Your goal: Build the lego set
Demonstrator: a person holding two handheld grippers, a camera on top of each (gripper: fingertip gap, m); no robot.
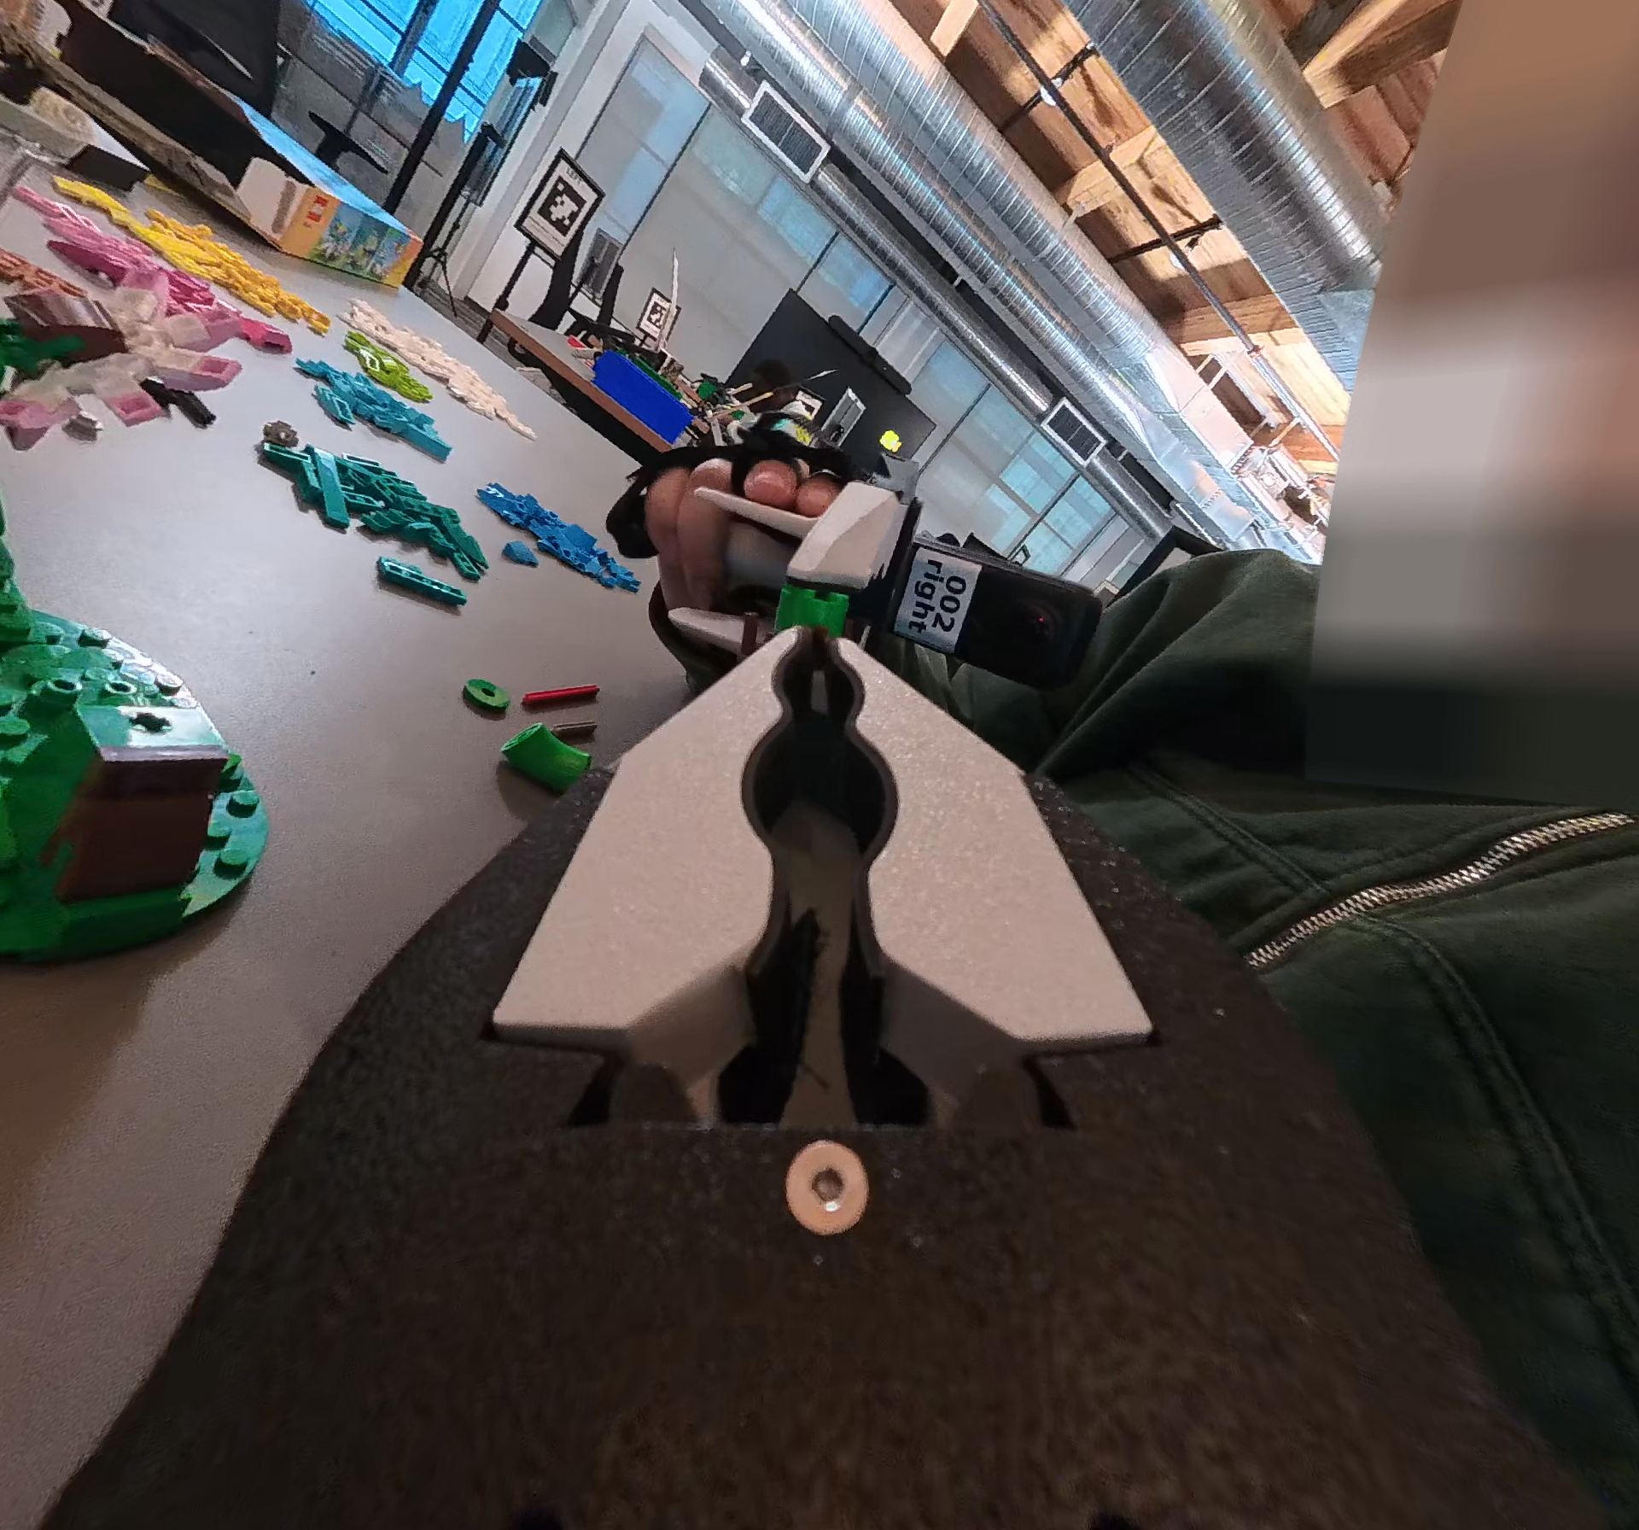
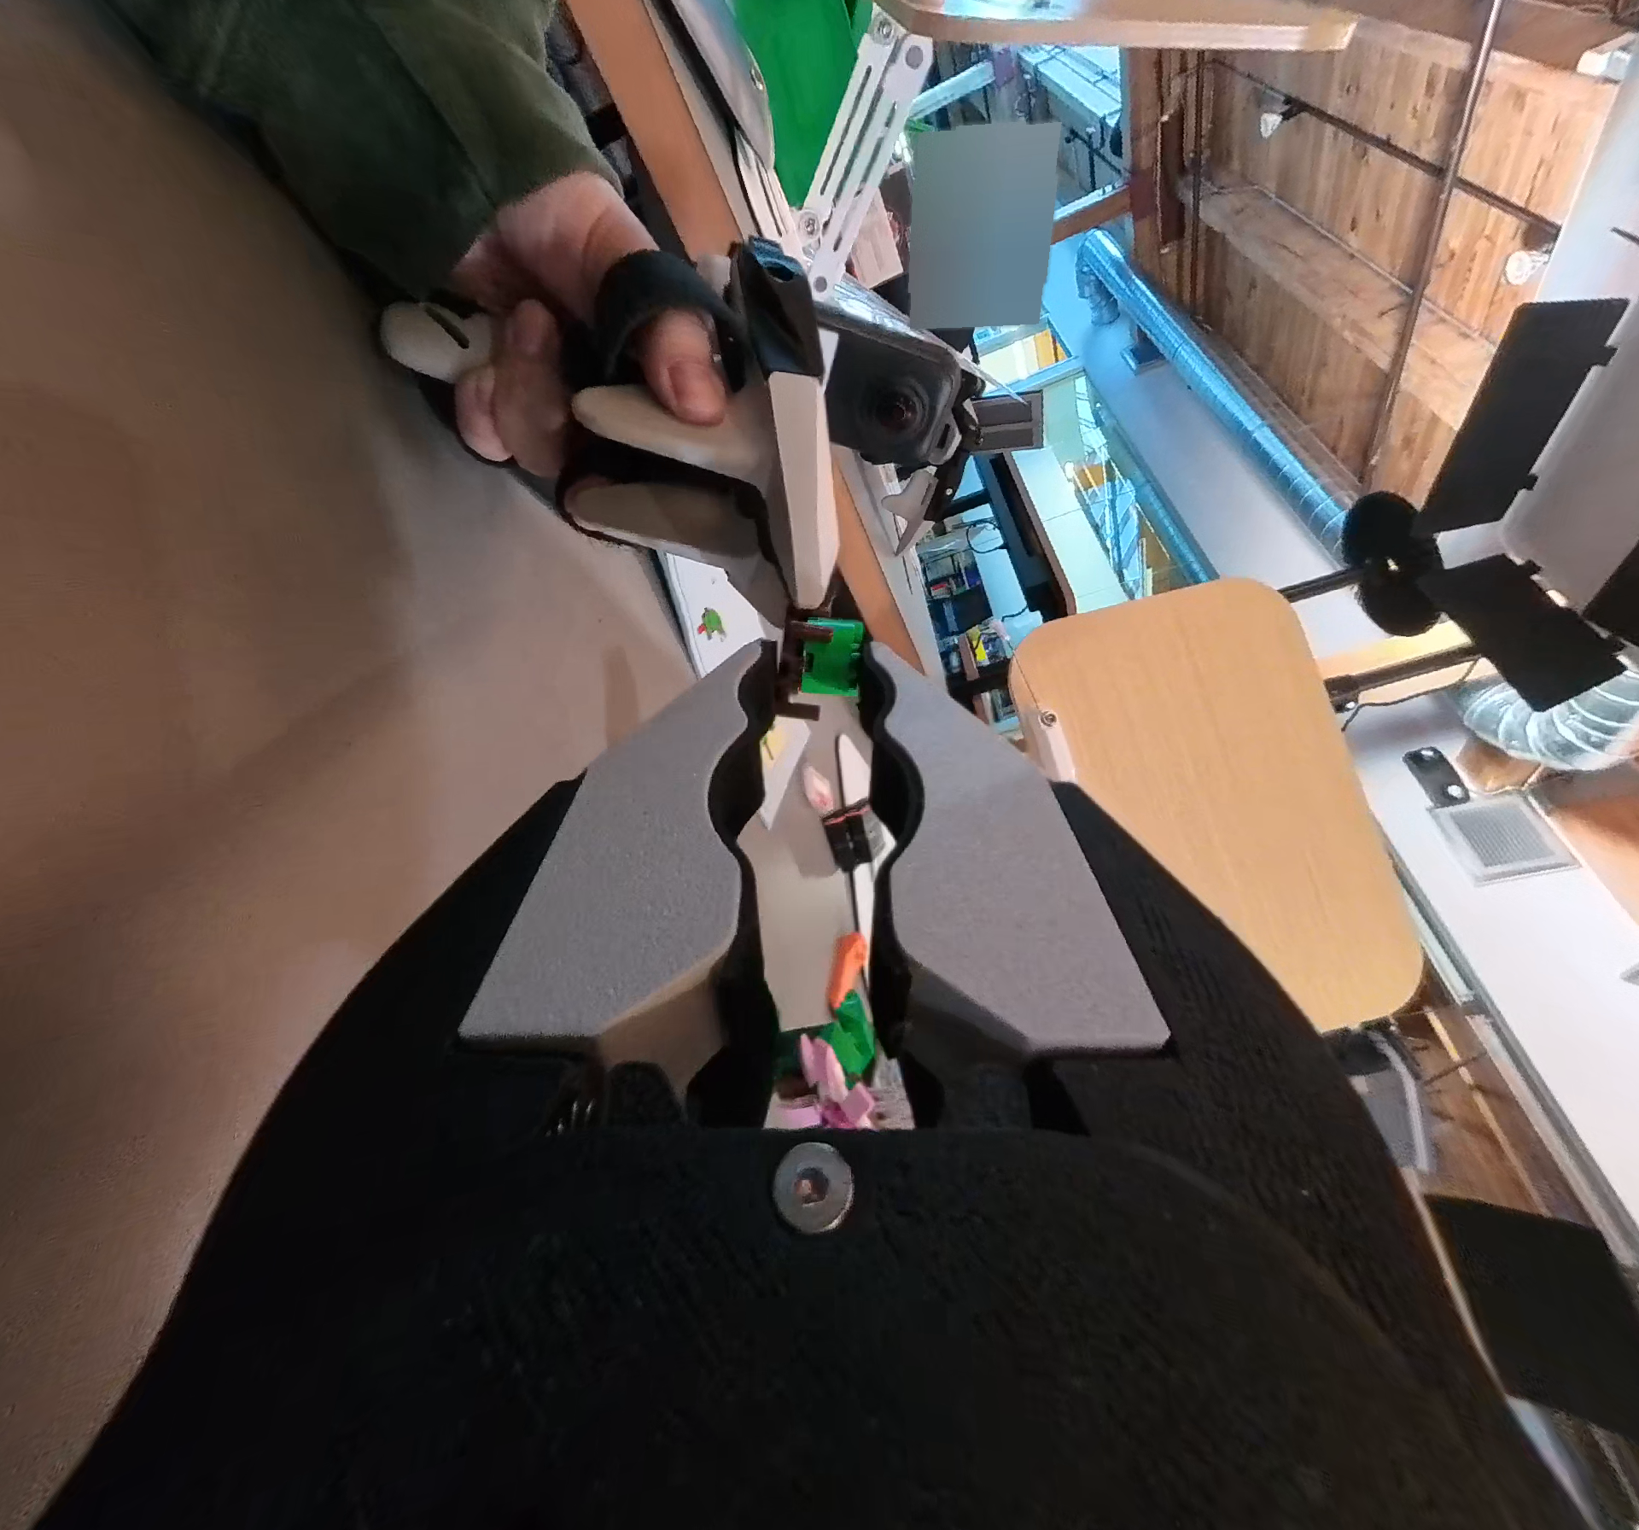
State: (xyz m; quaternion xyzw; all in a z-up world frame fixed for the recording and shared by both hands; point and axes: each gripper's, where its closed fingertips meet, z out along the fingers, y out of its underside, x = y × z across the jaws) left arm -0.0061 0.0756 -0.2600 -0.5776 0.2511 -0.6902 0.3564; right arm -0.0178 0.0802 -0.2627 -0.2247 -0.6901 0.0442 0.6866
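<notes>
Both grippers are raised above the worktop (image 1: 266, 645) and meet tip to tip around one small assembly. The left gripper (image 1: 814, 640) has its jaws closed almost completely on a thin dark brown piece (image 1: 816, 645) at their very tips. Directly beyond those tips sits the bright green brick (image 1: 807, 607), which is joined to the brown piece and held from the opposite side by the right gripper (image 2: 820, 671). In the right wrist view, the jaws of the right gripper stand narrowly apart, with the green brick (image 2: 829, 658) pinched between their tips and the brown piece (image 2: 792, 671) projecting on its left side. The left gripper's white finger (image 2: 803, 467) comes down onto the assembly from above. On the worktop, near the edge closest to the person, lie a green ring (image 1: 486, 694), a red rod (image 1: 559, 694) and a curved green piece (image 1: 545, 756). A green round base plate (image 1: 133, 884) stands at the left edge of the left wrist view. Sorted brick piles (image 1: 381, 494) lie farther back.
</notes>
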